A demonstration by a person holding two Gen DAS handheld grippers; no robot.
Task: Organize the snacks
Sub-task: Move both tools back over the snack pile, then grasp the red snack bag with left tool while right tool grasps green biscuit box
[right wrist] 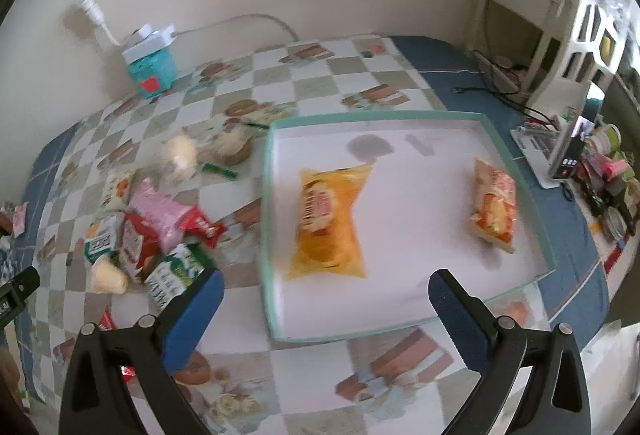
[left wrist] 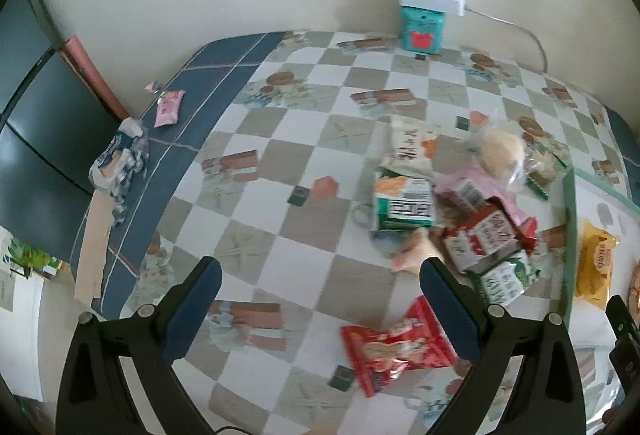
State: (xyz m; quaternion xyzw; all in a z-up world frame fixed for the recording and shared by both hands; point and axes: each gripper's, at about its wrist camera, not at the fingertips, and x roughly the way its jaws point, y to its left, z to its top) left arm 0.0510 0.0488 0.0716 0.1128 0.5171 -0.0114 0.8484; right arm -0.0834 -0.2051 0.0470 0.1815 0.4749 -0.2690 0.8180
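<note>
A white tray with a teal rim (right wrist: 496,139) lies on the checkered table. In it rest a yellow snack bag (right wrist: 328,223) and an orange packet (right wrist: 494,207). My right gripper (right wrist: 324,287) hangs open over the tray's near edge, nothing between its blue pads. Left of the tray a pile of snack packets (right wrist: 156,231) lies on the cloth. In the left wrist view the same pile (left wrist: 460,203) lies to the right, and a red packet (left wrist: 396,347) sits alone close to my open, empty left gripper (left wrist: 320,275). The tray rim (left wrist: 568,219) and yellow bag (left wrist: 596,267) show at the right edge.
A teal box (left wrist: 422,29) with a white power strip on it stands by the wall. A pink packet (left wrist: 170,107) and crumpled wrappers (left wrist: 120,163) lie on the table's blue border at the left. A laptop and clutter (right wrist: 568,155) crowd the right side beyond the tray.
</note>
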